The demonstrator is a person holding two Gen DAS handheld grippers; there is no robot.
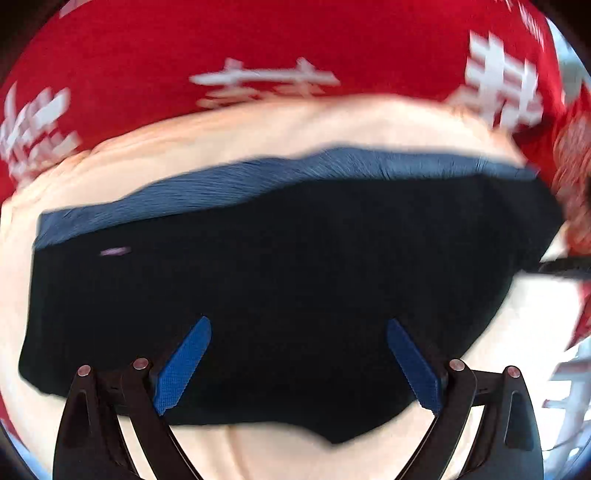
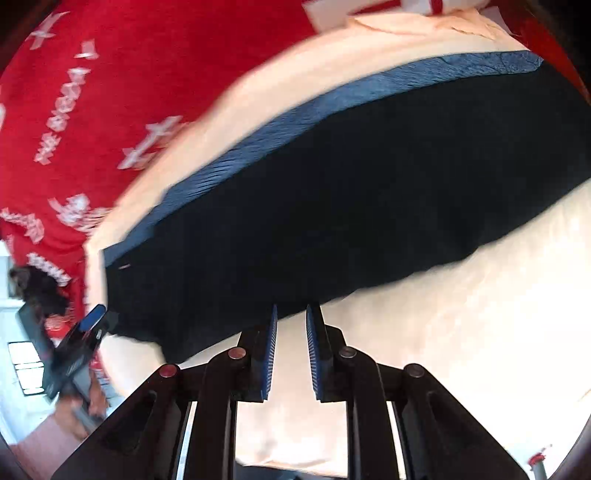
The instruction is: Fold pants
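A: What's biggest?
B: The red cloth (image 1: pixel 295 37), then the cream sheet (image 1: pixel 258 125) on it.
A: The pants (image 1: pixel 280 266)?
B: Folded dark on the sheet, blue waistband (image 1: pixel 332 166) at twelve o'clock.
A: The fingers?
B: Left gripper (image 1: pixel 298 363) spread wide, empty. Right gripper (image 2: pixel 291 356) nearly closed, holding nothing.

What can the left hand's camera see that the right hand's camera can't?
Only the left wrist view shows the left gripper from behind, its blue pads wide apart over the dark pants, and the pants' pointed bottom edge.

Only the right wrist view shows the right gripper, its pads close together with nothing between them, above the cream sheet, and the left gripper from the side, at the picture's left edge.

Both show the pants' blue waistband, the cream sheet, and the red blanket with white letters.
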